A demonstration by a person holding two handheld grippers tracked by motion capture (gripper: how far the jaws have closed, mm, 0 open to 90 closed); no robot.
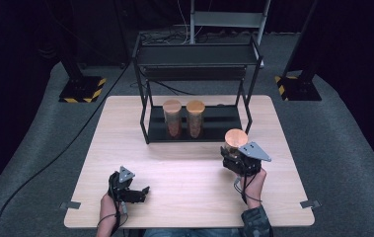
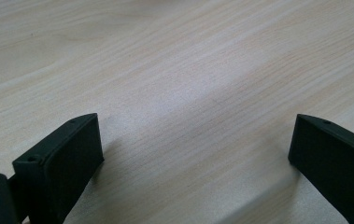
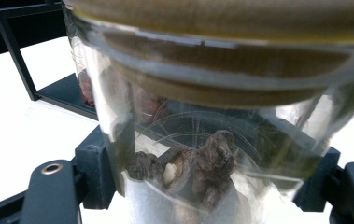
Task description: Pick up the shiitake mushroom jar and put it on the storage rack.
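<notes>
Glass jar (image 3: 202,154) sits clamped between the right gripper (image 1: 241,159) jaws below its wooden lid (image 3: 221,18): rigid, slippery, breakable, seemingly light. Left gripper (image 1: 140,192) jaws gape empty.

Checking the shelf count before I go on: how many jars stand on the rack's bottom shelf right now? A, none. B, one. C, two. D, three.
C: two jars stand side by side on the rack, while the right gripper is clamped on a third jar in front of it.
</notes>
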